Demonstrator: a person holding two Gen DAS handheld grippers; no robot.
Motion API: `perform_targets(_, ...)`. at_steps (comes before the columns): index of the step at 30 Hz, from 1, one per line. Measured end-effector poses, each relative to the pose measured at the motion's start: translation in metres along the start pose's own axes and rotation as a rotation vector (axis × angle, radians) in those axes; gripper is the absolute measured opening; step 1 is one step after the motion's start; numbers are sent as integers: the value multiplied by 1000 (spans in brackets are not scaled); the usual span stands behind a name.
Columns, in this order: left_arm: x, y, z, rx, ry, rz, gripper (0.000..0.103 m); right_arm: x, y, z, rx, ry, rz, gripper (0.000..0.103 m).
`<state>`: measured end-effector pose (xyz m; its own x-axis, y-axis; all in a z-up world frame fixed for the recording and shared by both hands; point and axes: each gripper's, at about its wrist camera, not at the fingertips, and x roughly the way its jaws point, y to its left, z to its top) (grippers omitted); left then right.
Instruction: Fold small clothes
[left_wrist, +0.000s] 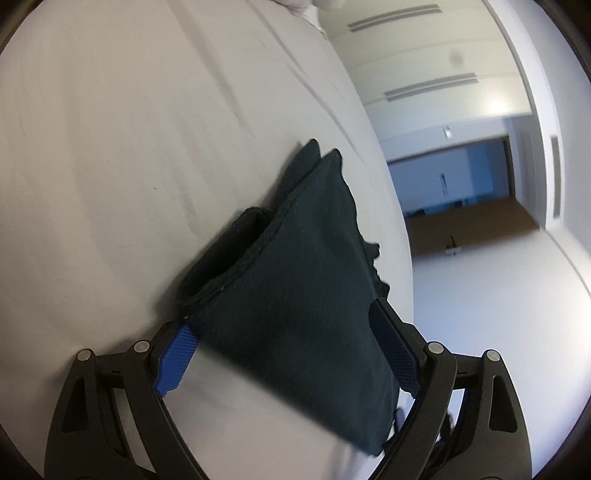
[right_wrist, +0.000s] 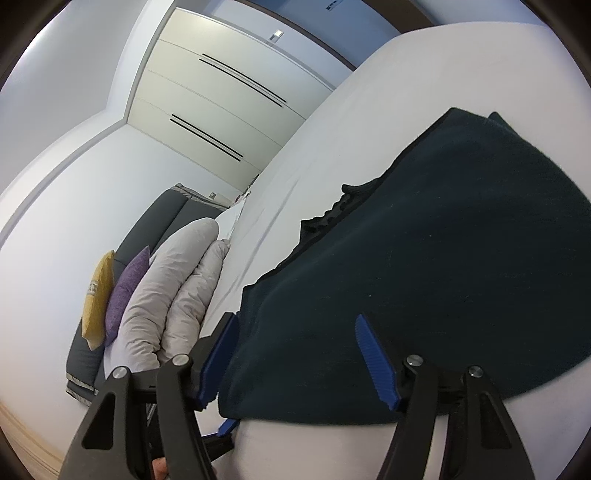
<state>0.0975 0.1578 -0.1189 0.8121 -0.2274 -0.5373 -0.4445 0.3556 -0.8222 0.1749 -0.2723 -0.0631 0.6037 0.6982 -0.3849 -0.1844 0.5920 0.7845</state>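
Note:
A dark teal folded garment (left_wrist: 295, 280) lies on the white bed sheet (left_wrist: 110, 166), folded into several layers with an open cuff at its left. My left gripper (left_wrist: 280, 332) is open, its blue-padded fingers (left_wrist: 177, 354) on either side of the garment's near edge. In the right wrist view the same garment (right_wrist: 443, 258) spreads across the bed (right_wrist: 317, 147). My right gripper (right_wrist: 299, 343) is open too, its blue fingers (right_wrist: 376, 365) standing over the cloth's near corner. Neither grips the cloth.
White pillows (right_wrist: 173, 288), a purple cushion (right_wrist: 125, 291) and a yellow cushion (right_wrist: 98, 299) lean on a dark headboard (right_wrist: 159, 221) at the bed's end. The bed edge (left_wrist: 399, 221) drops to a floor. Cupboards (right_wrist: 229, 103) stand behind.

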Motion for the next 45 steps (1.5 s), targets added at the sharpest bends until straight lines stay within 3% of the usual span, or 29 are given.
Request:
perform_targets(5, 14, -6, 0, -74, -8, -21, 86, 11, 3, -1, 4, 25, 6, 68)
perform_targets(9, 25, -6, -6, -133, 11, -61, 77, 28, 10, 2, -16, 66, 4, 68)
perform_targets(11, 33, -6, -4, -136, 21, -68, 59, 42, 16, 6, -38, 100, -7, 65)
perform_targets(13, 49, -2, 6, -158, 56, -73, 29, 57, 23, 9, -62, 141, -15, 62)
perform_targets(15, 59, -1, 15, -141, 72, -57, 18, 75, 29, 13, -88, 186, -21, 58)
perform_targets(21, 64, -22, 25, 12, 73, -34, 11, 137, 29, 15, -115, 343, -103, 47)
perform_targets(23, 63, -38, 25, 90, 55, -13, 10, 151, 20, 11, -113, 381, -162, 22)
perform_targets(24, 64, -48, 26, 128, 46, -6, 10, 152, 15, 11, -103, 378, -176, 15)
perform_targets(25, 63, -61, 25, 177, 33, 3, 10, 151, 9, 12, -77, 376, -179, 1)
perform_targets(28, 66, -115, 14, 391, -1, 28, 10, 146, -9, 15, 0, 385, -123, 0)
perform_targets(29, 70, -145, 2, 515, -13, 39, 10, 143, -11, 17, 10, 386, -104, 0)
perform_targets(30, 67, -163, -12, 603, -22, 43, 10, 137, -13, 21, 30, 380, -73, 4)
perform_targets(32, 73, -202, -50, 830, -43, 56, 10, 122, -22, 33, 101, 356, 15, 34)
perform_targets(35, 94, -223, -104, 1078, -41, 98, 10, 94, -35, 56, 191, 297, 172, 70)
perform_targets(36, 105, -221, -126, 1160, -20, 123, 10, 89, -37, 60, 195, 289, 192, 72)
perform_targets(40, 136, -203, -167, 1293, 38, 209, 10, 83, -59, 67, 294, 311, 312, 77)
perform_targets(45, 147, -202, -188, 1413, 22, 274, 10, 87, -62, 67, 301, 332, 338, 79)
